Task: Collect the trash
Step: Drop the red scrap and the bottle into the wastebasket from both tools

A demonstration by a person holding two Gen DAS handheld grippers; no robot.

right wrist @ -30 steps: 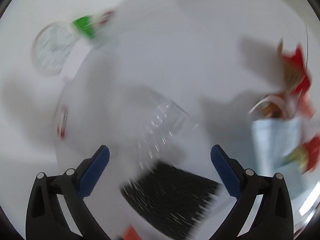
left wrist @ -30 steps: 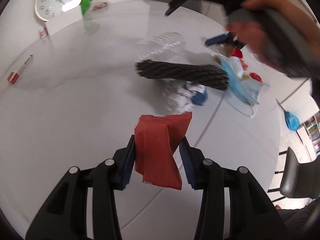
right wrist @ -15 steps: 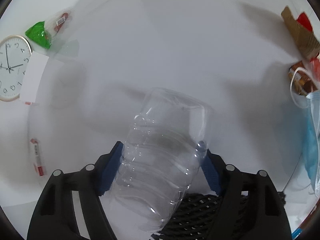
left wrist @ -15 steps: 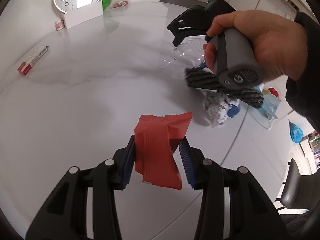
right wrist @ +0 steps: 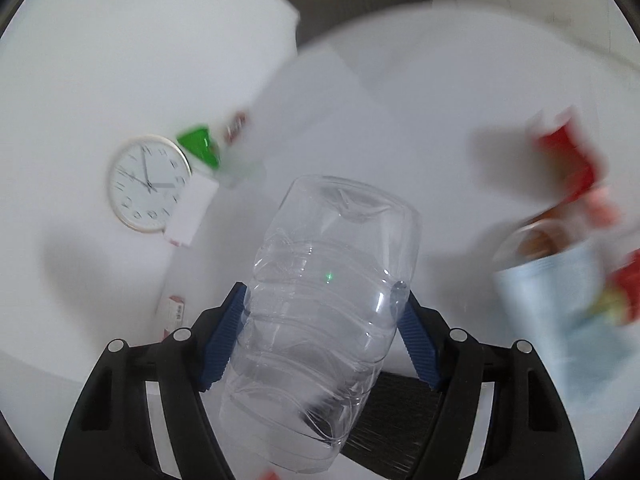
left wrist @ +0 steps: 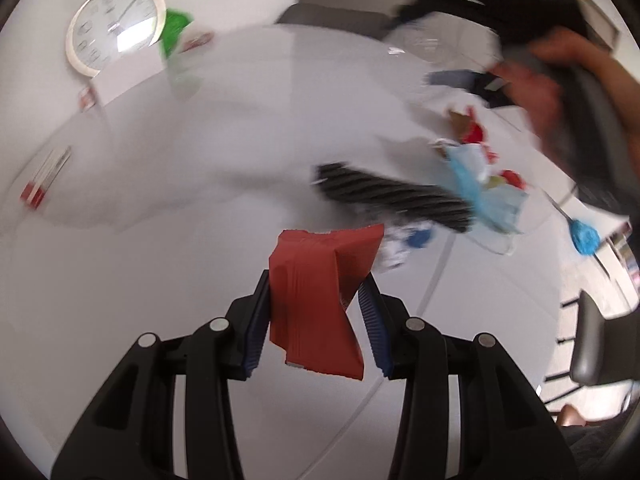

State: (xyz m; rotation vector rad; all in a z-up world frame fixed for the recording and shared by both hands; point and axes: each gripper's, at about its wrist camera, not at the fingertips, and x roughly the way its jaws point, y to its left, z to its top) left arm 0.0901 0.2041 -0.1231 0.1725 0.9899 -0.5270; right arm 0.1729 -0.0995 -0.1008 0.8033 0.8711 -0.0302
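Observation:
My left gripper (left wrist: 316, 292) is shut on a red snack wrapper (left wrist: 316, 300) and holds it above the white table (left wrist: 160, 240). My right gripper (right wrist: 324, 312) is shut on a clear plastic bottle (right wrist: 324, 304), lifted off the table; it shows blurred at the top right of the left wrist view (left wrist: 432, 40). A black ribbed object (left wrist: 392, 196) lies ahead of the wrapper, with crumpled white and blue trash (left wrist: 404, 244) beside it. A pile with a blue face mask (left wrist: 480, 192) and red wrappers (left wrist: 476, 132) lies to the right.
A wall clock (left wrist: 114, 24) and a white card (left wrist: 132, 76) stand at the table's far left, with a green bag (left wrist: 176, 32) beside them. A red and white box (left wrist: 44, 180) lies left. A blue crumpled piece (left wrist: 585, 236) and a chair (left wrist: 600, 344) are at the right.
My right gripper has lifted the clear bottle up and away from the table. My left gripper keeps hold of the red wrapper and has swung a little; both views are blurred by motion.

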